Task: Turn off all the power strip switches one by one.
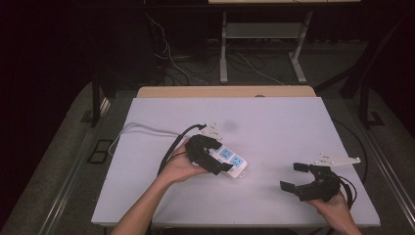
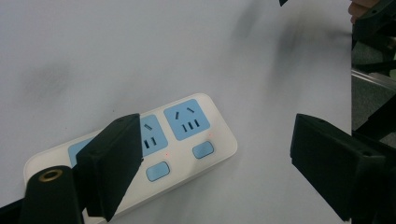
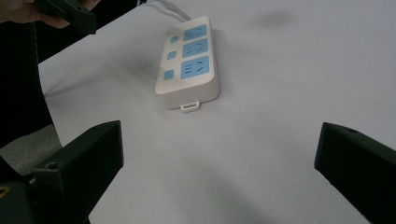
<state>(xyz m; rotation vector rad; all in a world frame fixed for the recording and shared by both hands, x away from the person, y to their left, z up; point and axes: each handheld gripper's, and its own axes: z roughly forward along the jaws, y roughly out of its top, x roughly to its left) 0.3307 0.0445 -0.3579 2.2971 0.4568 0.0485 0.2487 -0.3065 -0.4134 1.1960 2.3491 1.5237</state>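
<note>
A white power strip [image 1: 235,161] with blue sockets and blue buttons lies flat on the white tabletop [image 1: 274,127], left of centre. Its white cord [image 1: 142,128] runs off to the left. My left gripper [image 1: 222,155] hovers over the strip's cord end, jaws open. In the left gripper view, one jaw hangs above the power strip [image 2: 187,135] and the other above bare table; the left gripper [image 2: 215,128] grips nothing. My right gripper [image 1: 292,176] stands open near the table's front right, empty. It faces the power strip [image 3: 191,60] from a distance, the right gripper [image 3: 219,140] holding nothing.
The table's wooden far edge [image 1: 225,91] borders a dark floor with loose cables [image 1: 171,68] and a metal desk frame [image 1: 223,49]. The left gripper [image 3: 70,11] appears at the top left of the right gripper view. Bare tabletop stretches between strip and right gripper.
</note>
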